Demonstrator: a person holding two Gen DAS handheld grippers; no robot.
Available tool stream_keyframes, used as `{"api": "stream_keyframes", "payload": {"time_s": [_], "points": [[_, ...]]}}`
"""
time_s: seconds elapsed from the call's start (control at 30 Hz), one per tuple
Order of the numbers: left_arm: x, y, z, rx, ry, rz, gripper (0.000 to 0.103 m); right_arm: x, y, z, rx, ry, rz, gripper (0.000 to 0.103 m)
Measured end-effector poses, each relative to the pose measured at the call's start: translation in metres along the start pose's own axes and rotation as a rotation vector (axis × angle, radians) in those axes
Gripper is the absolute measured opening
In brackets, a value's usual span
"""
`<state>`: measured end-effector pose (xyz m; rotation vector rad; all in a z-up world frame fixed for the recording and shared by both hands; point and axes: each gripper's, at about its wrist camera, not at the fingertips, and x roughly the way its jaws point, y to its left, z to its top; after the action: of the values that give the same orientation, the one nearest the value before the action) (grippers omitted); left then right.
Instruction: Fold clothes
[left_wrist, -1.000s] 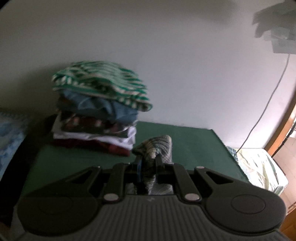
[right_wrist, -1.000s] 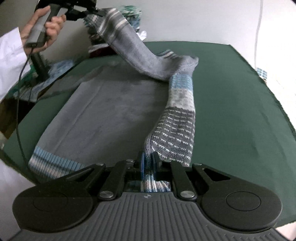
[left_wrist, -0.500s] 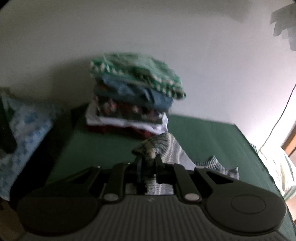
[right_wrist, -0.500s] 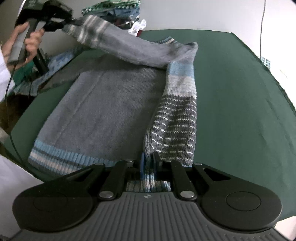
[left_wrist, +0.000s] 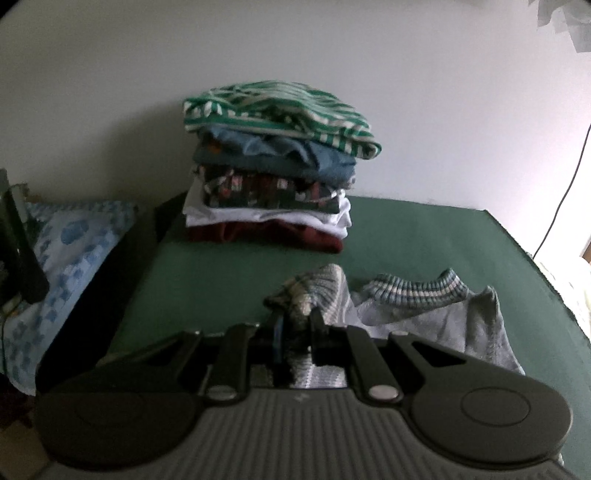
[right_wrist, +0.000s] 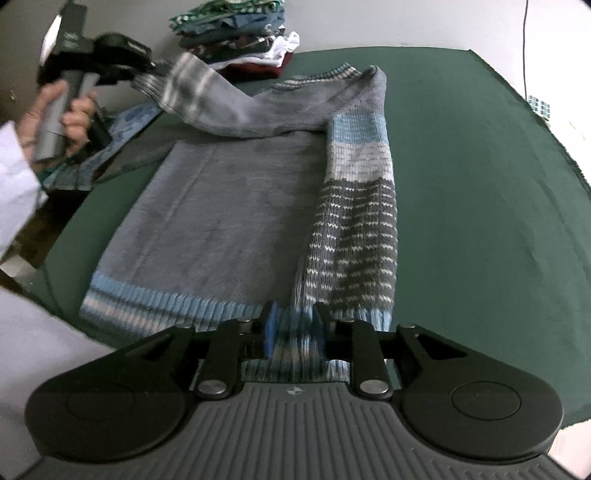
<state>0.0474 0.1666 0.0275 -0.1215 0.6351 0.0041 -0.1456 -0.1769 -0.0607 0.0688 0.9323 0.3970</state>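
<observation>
Knitwear is being folded here: a grey knitted sweater with blue and white striped bands (right_wrist: 236, 206) is lying flat on the green cloth-covered bench (right_wrist: 480, 184), its ribbed hem at the near edge and its striped collar at the far end. The right tongs (right_wrist: 293, 332) are closing tight on the hem end of a long patterned strip, seemingly a side panel or sleeve turned inward, which is running along the right side of the body. The left tongs (left_wrist: 295, 328) are pinching a bunched striped cuff (left_wrist: 314, 286), with no gap showing beside the cloth; in the right wrist view the left hand (right_wrist: 59, 118) is holding that sleeve (right_wrist: 207, 103) lifted off the bench at the far left, so it is spanning across toward the collar. Judging by this, the sleeve-folding step is in hand: the right edge is lying turned in, while the left sleeve is hanging in the air over the chest. The next move is calling for the raised cuff to be carried across and laid flat on the body without dragging the collar askew, while the near grip is keeping the hem taut. A stack of folded clothes topped by a green and white striped garment (left_wrist: 273, 166) is sitting at the far left corner against the wall.
</observation>
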Motion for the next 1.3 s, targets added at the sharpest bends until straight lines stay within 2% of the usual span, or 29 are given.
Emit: {"api": "stream_keyframes", "payload": {"time_s": [0.13, 0.27, 0.37, 0.47, 0.6, 0.67, 0.73, 0.87, 1.0, 1.07, 1.1, 1.2, 1.23, 1.3], "points": [[0.003, 0.003, 0.0, -0.013, 0.006, 0.002, 0.008, -0.009, -0.002, -0.008, 0.015, 0.024, 0.013, 0.022], [0.005, -0.001, 0.001, -0.003, 0.006, -0.002, 0.008, 0.002, 0.003, -0.012, 0.016, 0.042, -0.025, 0.019], [0.004, -0.004, 0.005, 0.005, -0.002, -0.008, 0.008, -0.002, -0.006, -0.002, 0.064, 0.0, -0.01, 0.019], [0.0, -0.006, 0.011, 0.011, -0.007, -0.046, 0.008, -0.006, -0.015, 0.007, 0.113, -0.042, 0.006, 0.019], [-0.008, -0.023, 0.009, 0.059, -0.015, -0.145, 0.008, -0.01, -0.026, 0.021, 0.174, -0.095, 0.018, 0.024], [-0.009, -0.033, 0.004, 0.083, -0.006, -0.185, 0.008, -0.001, -0.029, 0.035, 0.177, -0.097, -0.05, 0.024], [-0.008, -0.043, -0.005, 0.096, 0.022, -0.232, 0.008, 0.008, -0.031, 0.052, 0.187, -0.108, -0.073, 0.026], [0.002, -0.059, -0.028, 0.102, 0.091, -0.28, 0.008, 0.019, -0.03, 0.096, 0.203, -0.176, 0.031, 0.029], [0.018, -0.072, -0.048, 0.093, 0.178, -0.314, 0.009, 0.04, -0.018, 0.136, 0.142, -0.197, 0.05, 0.032], [0.02, -0.077, -0.059, 0.109, 0.198, -0.331, 0.017, 0.053, -0.016, 0.149, 0.134, -0.183, 0.065, 0.032], [0.02, -0.079, -0.064, 0.118, 0.206, -0.334, 0.028, 0.06, -0.016, 0.154, 0.142, -0.17, 0.083, 0.032], [0.014, -0.078, -0.074, 0.131, 0.216, -0.349, 0.04, 0.078, -0.015, 0.16, 0.159, -0.118, 0.13, 0.033], [0.011, -0.076, -0.077, 0.139, 0.212, -0.353, 0.05, 0.083, -0.015, 0.162, 0.163, -0.099, 0.146, 0.034], [0.001, -0.07, -0.082, 0.177, 0.2, -0.361, 0.063, 0.091, -0.011, 0.162, 0.163, -0.065, 0.177, 0.036]]}}
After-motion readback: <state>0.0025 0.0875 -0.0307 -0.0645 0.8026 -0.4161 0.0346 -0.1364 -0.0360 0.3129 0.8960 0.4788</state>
